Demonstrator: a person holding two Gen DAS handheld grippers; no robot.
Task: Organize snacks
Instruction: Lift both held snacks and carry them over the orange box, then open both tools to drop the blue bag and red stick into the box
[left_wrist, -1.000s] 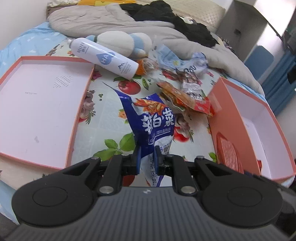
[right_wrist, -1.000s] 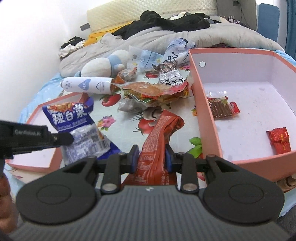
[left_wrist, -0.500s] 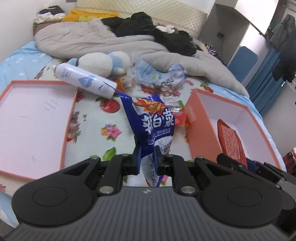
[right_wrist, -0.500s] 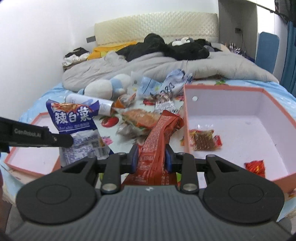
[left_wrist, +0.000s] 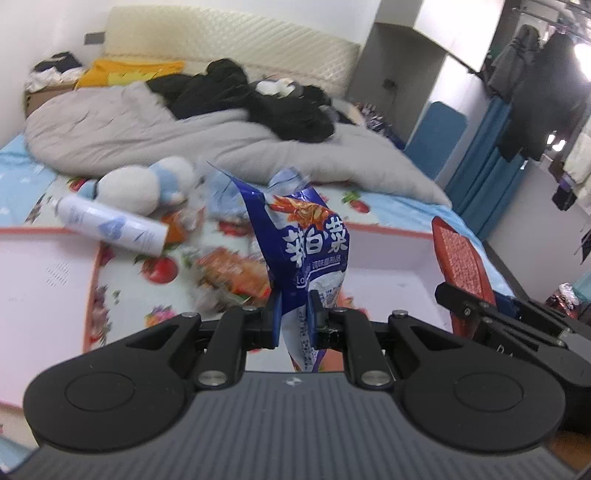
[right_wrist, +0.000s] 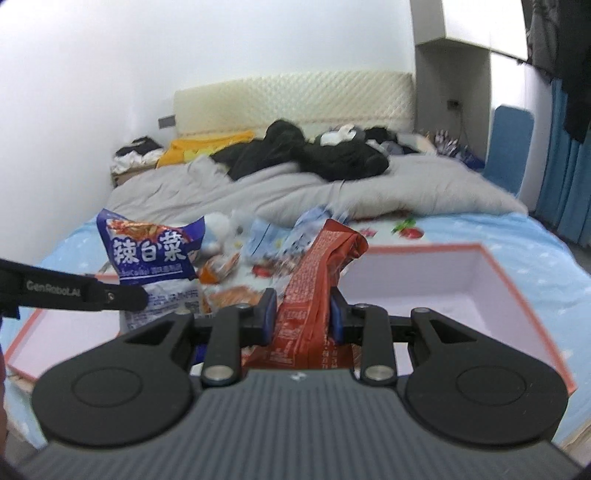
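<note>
A person stands at the foot of a bed, holding a two-finger tool in each hand. The left tool (left_wrist: 294, 315) is clamped on the lower part of a blue snack bag (left_wrist: 310, 243), which stands upright above its fingers. The right tool (right_wrist: 303, 314) is clamped on a long red snack packet (right_wrist: 317, 280), its long axis rising up and away from the fingers. Both snacks are held in the air, clear of the bedspread.

An open pink box with an orange rim (right_wrist: 491, 266) lies near the bed's right edge, just ahead of and below the red packet. Its lid (left_wrist: 48, 280), or a second tray, lies near the left edge, down and to the left of the blue bag. More loose snacks (left_wrist: 232, 273), blurred, sit on the bedspread between the two. A white bottle (left_wrist: 114, 227) and a soft toy (left_wrist: 144, 184) lie farther up, toward the grey quilt (left_wrist: 207, 140).

The right hand looks nearer the open box, so the red packet likely goes in first, tipped forward and down.
</note>
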